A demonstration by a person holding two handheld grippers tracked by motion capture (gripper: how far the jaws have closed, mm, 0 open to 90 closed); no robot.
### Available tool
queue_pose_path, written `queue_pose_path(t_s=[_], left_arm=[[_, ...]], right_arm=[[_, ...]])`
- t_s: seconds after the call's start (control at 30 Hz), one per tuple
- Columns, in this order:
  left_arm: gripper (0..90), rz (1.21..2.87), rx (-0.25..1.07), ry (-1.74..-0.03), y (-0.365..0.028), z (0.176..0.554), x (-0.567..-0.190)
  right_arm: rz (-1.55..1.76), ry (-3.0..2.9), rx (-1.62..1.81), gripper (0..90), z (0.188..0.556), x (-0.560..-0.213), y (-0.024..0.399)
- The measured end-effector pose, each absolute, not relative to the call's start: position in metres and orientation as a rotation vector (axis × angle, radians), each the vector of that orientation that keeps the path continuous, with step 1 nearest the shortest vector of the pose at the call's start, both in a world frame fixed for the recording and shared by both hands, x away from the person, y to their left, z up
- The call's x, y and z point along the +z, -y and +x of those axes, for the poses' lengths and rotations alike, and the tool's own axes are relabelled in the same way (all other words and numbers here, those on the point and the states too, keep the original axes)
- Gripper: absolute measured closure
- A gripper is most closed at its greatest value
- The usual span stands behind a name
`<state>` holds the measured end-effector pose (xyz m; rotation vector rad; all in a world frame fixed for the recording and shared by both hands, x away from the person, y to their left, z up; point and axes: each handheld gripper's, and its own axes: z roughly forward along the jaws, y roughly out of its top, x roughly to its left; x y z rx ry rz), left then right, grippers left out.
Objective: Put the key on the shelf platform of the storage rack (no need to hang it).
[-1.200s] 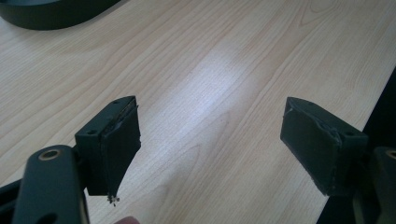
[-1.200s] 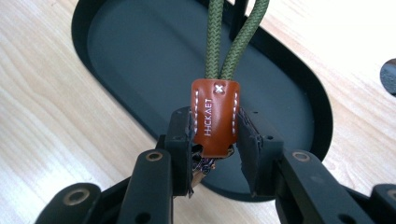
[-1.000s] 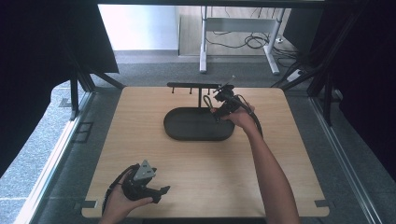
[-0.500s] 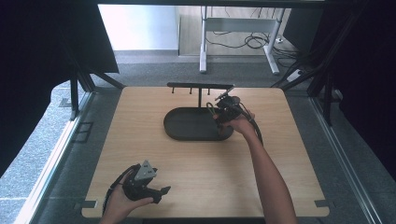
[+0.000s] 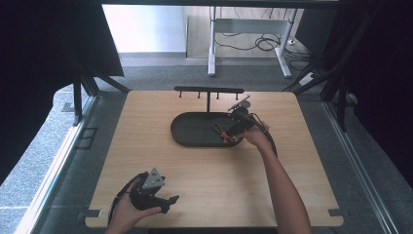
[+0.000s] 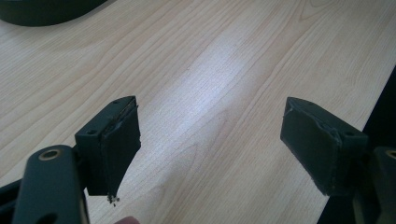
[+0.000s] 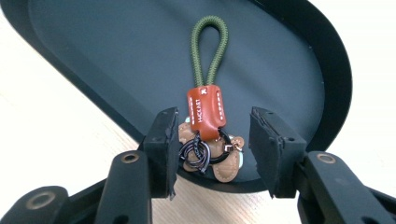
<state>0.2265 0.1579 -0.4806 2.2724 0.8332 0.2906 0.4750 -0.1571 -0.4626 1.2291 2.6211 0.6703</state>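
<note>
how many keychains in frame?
1. The keychain lies in the black oval tray, at its right end, between the open jaws of the right gripper. I see no others.

Olive-green cord loop, orange-brown leather tab with white stitching, tan leather charm, possibly a bear, black rings, dark tray, pale wood-grain desk, black claw pads.
</note>
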Motion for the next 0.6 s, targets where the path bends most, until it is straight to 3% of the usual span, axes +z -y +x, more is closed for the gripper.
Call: queue_pose_path(t_s=[0.6], left_arm=[[20.5, 2.272, 0.295, -0.828, -0.156, 0.226, -0.48]], right_arm=[[1.197, -2.562, 0.819, 47.5, 0.429, -0.449, 0.199]])
